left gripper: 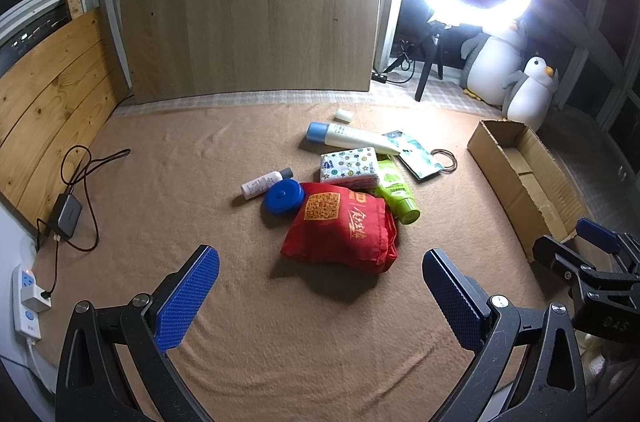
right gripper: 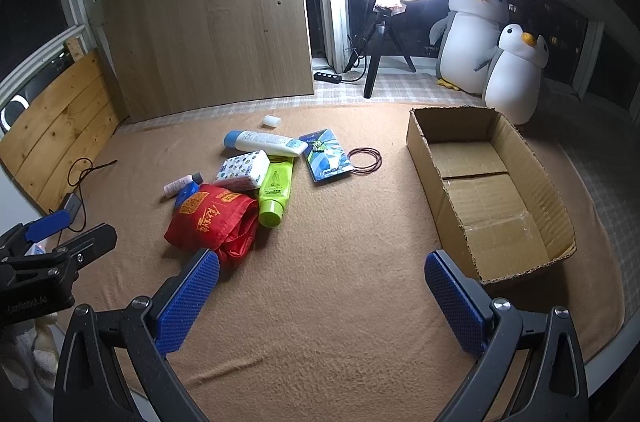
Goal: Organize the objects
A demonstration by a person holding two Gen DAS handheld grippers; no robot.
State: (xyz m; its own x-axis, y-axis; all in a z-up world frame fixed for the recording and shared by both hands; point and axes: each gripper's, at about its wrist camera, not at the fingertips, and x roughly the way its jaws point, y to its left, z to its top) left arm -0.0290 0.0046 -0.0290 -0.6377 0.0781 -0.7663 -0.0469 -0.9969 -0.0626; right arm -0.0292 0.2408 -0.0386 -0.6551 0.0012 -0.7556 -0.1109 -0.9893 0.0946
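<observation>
- On a tan, fuzzy blanket [right gripper: 320, 302] spread over the floor, a loose pile of household items lies left of centre; nothing has been sorted yet.
- Nearest the grippers sits a crumpled red fabric bag with gold printing [left gripper: 340, 230], with a round blue plastic lid [left gripper: 283, 196] touching its left side.
- Behind these lie a small pink bottle [left gripper: 262, 184], a patterned white tissue pack [left gripper: 349, 166], a lime-green tube [left gripper: 396, 192], a long white tube with a blue cap [left gripper: 352, 136], a teal printed packet [right gripper: 326, 156] and a thin dark wire ring [right gripper: 365, 158].
- A small white object [right gripper: 271, 120], too small to identify, rests apart at the back.
- An open, empty brown cardboard box [right gripper: 424, 130] stands well to the right of the pile.
- The left gripper [left gripper: 320, 298] hovers above the blanket, short of the red bag, fingers spread wide and holding nothing.
- The right gripper [right gripper: 322, 302] hovers between pile and box, also spread wide and empty.
- Judging by this, the work is at its start: the next move probably calls for lowering one gripper over the red bag and closing on a fold, then carrying it to the box.
</observation>
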